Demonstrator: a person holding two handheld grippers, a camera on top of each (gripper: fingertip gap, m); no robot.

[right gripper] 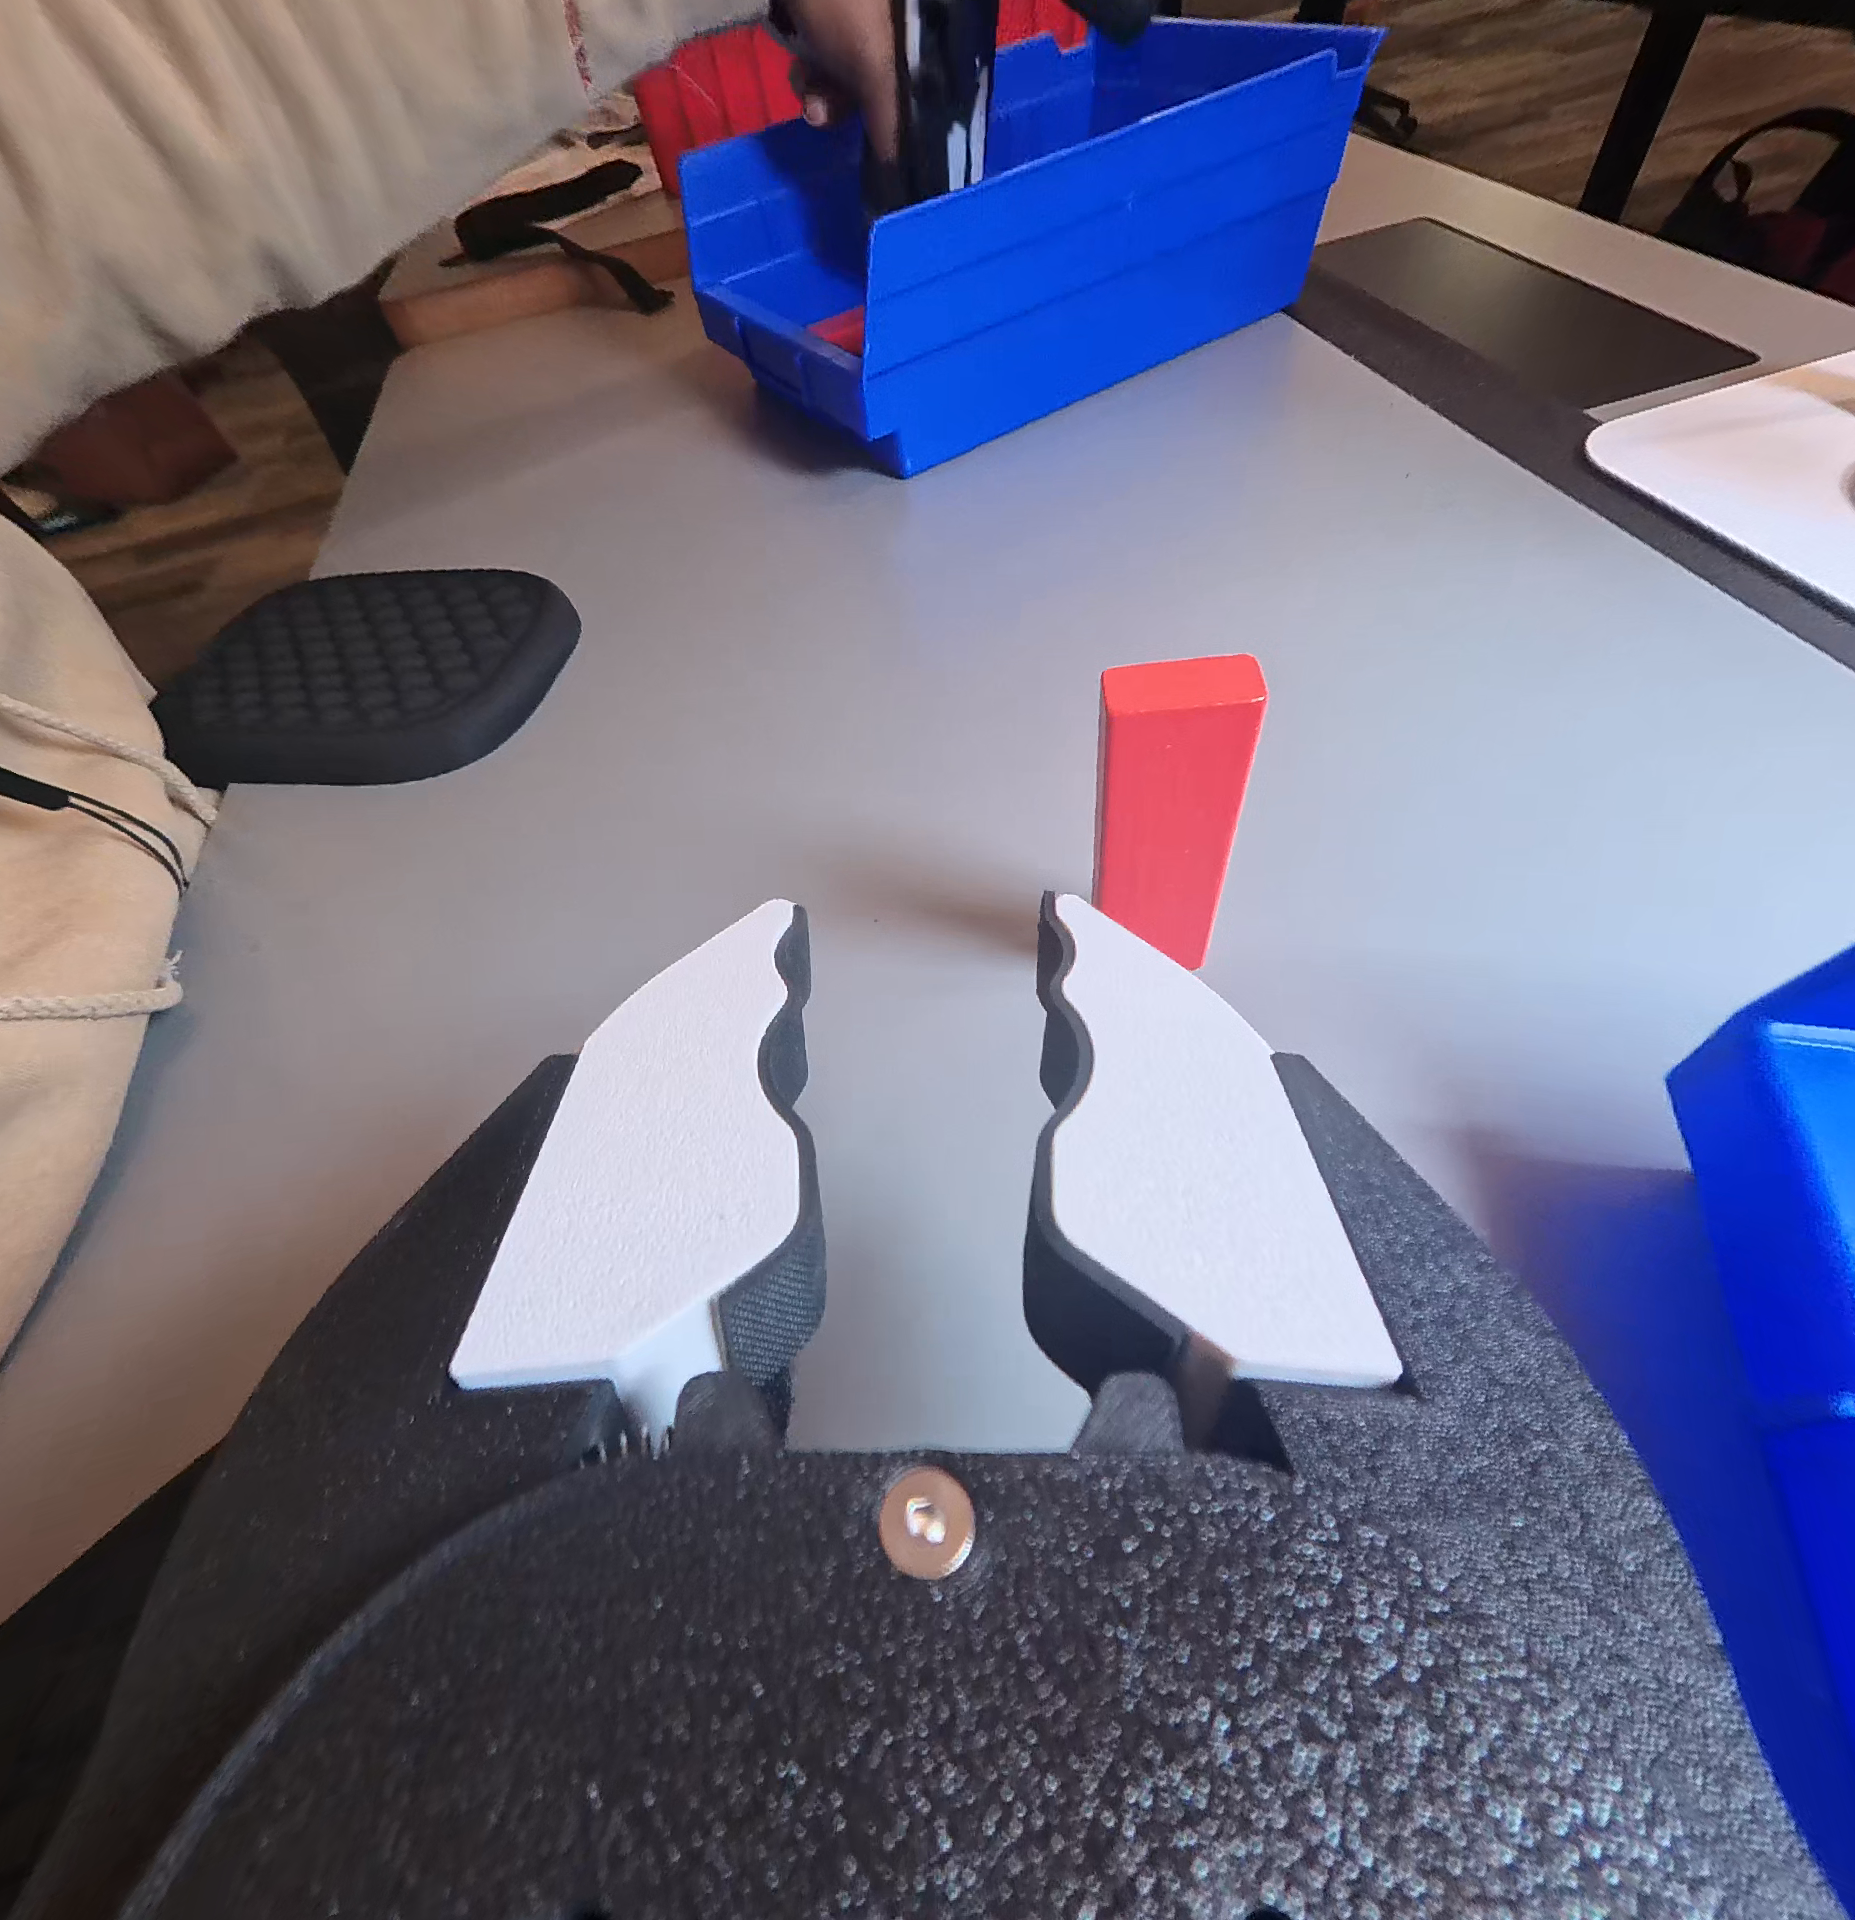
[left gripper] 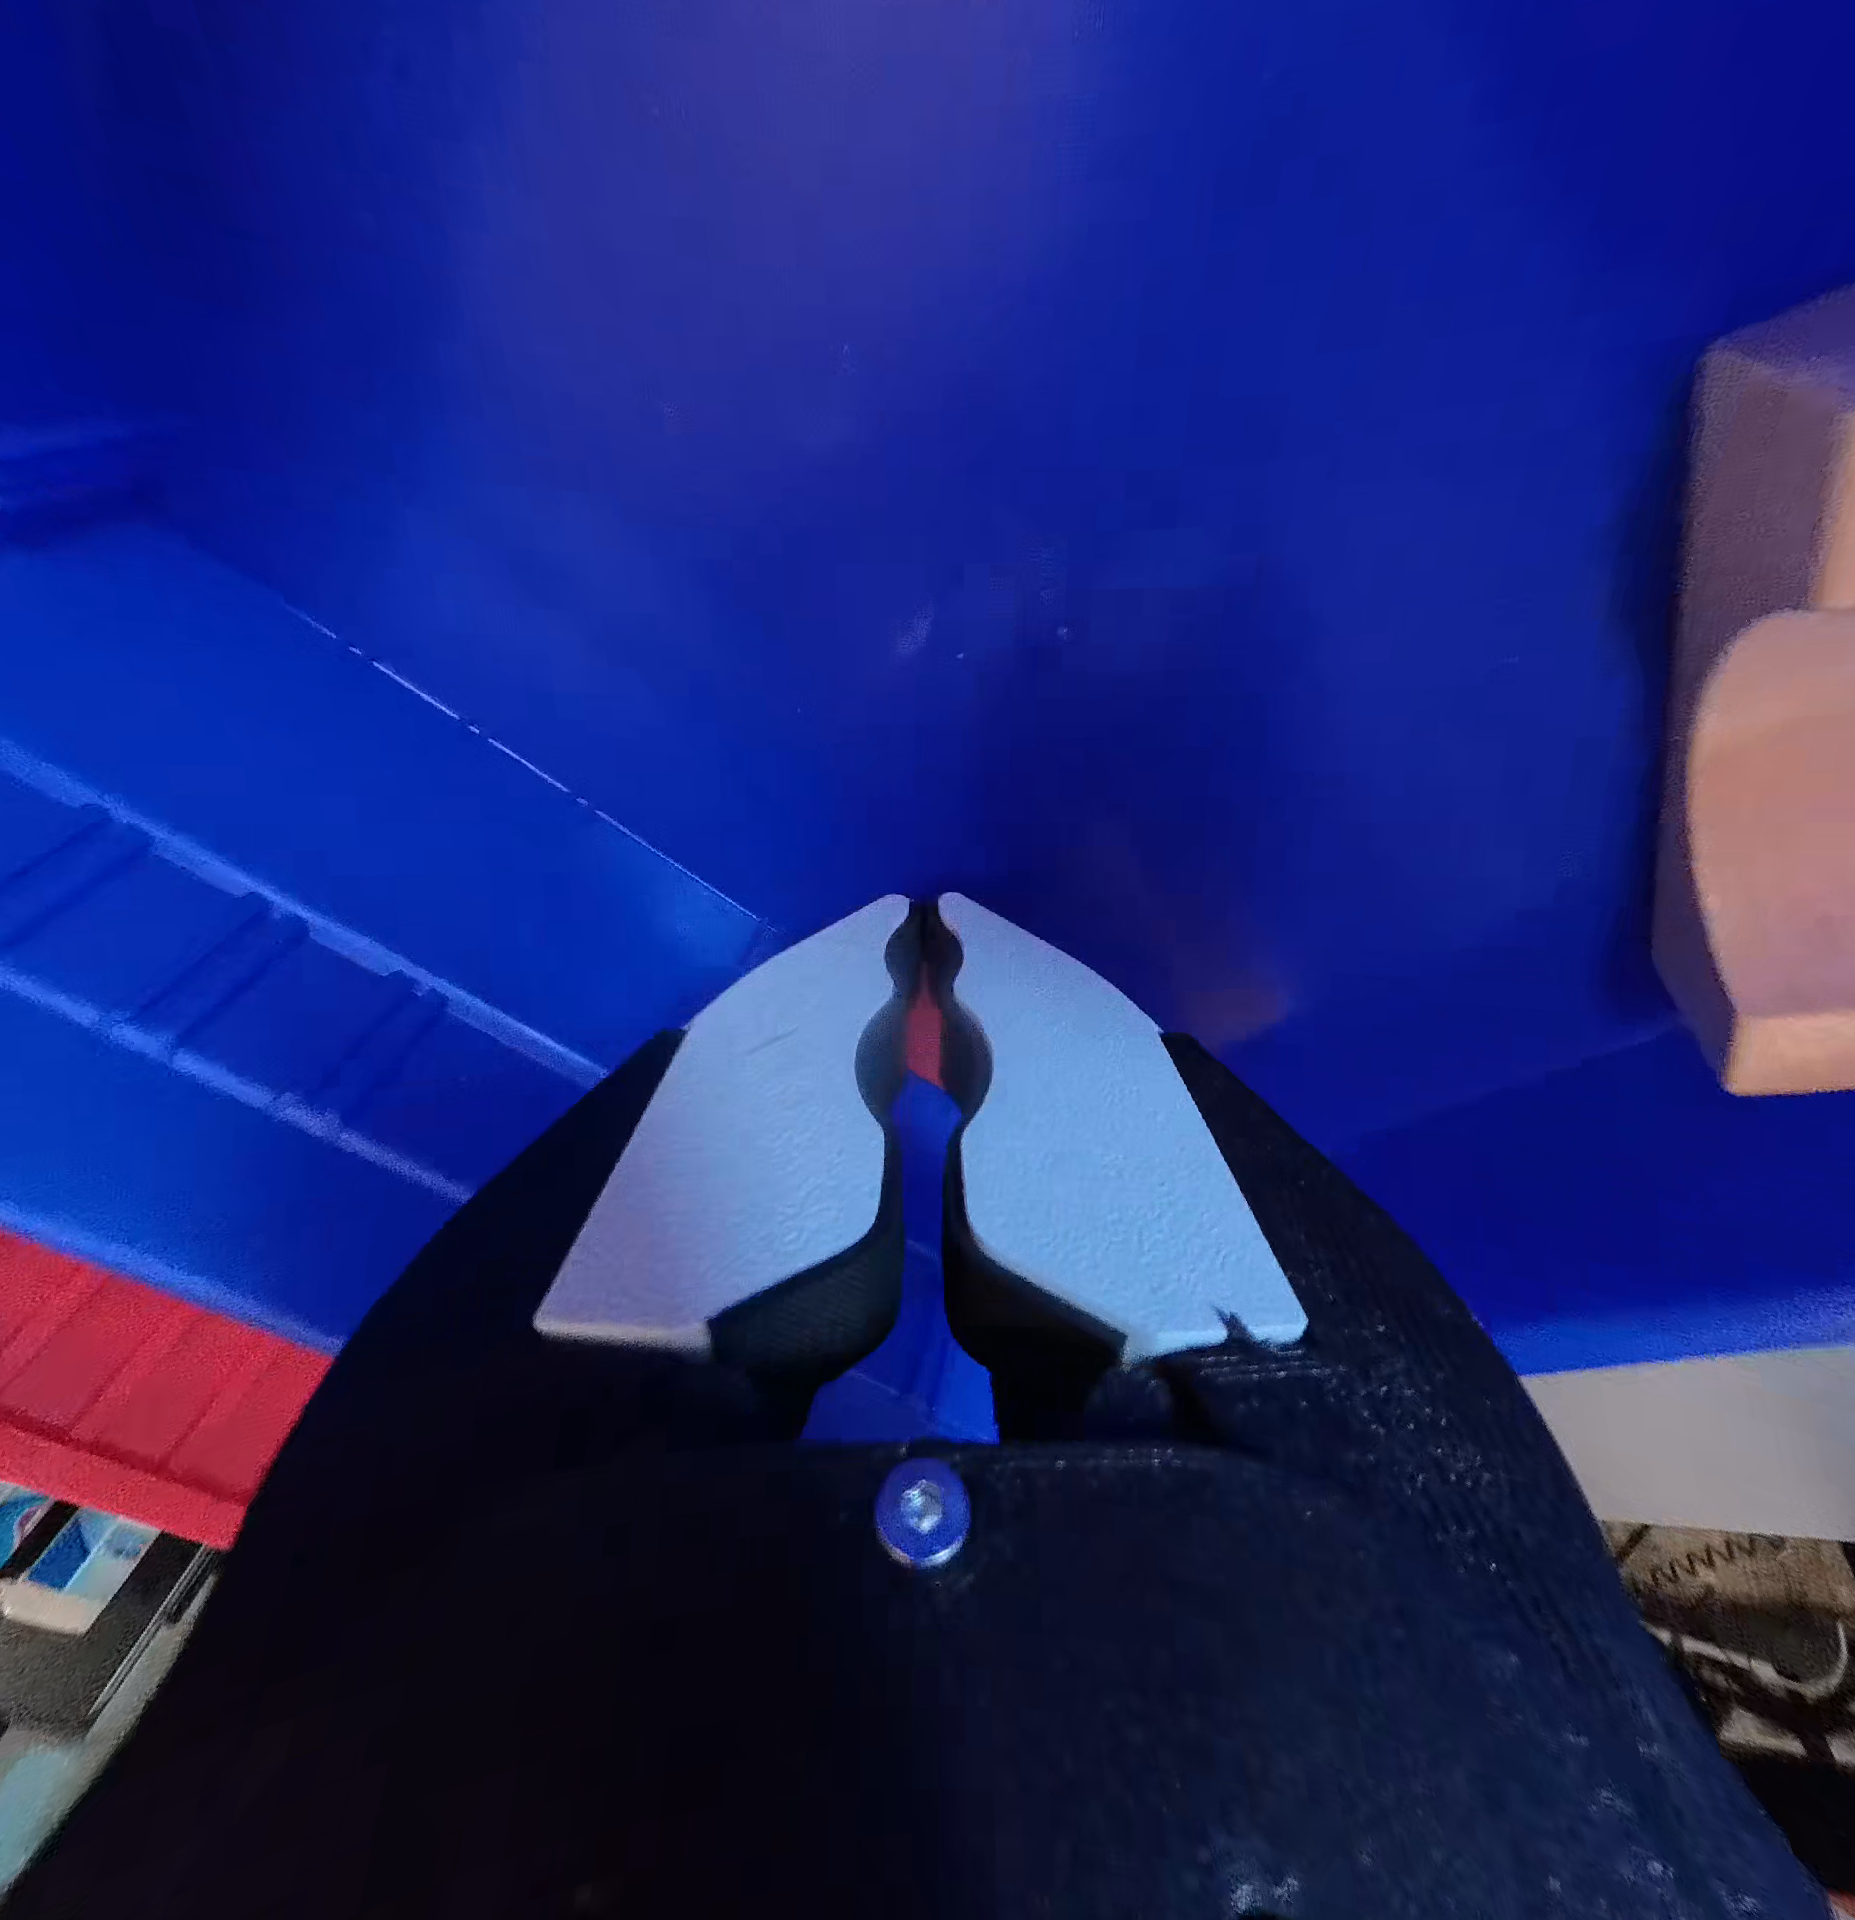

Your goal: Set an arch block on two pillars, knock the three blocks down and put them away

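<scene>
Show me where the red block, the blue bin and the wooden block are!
red block (right gripper: 1172, 810), right wrist view: middle of its front face, standing upright.
blue bin (right gripper: 1089, 312), right wrist view: its long outer side wall.
wooden block (left gripper: 1796, 831), left wrist view: its pale near face, inside the bin.

A grey table (right gripper: 694, 644) fills the right wrist view. At its nine o'clock edge lies a black dimpled pad (right gripper: 367, 675). At two o'clock sits a dark flat mat (right gripper: 1536, 312), and a white tray (right gripper: 1733, 488) beside it at three o'clock. A black strap (right gripper: 559, 239) lies off the table at eleven o'clock, before cream ribbed fabric (right gripper: 175, 177).
</scene>
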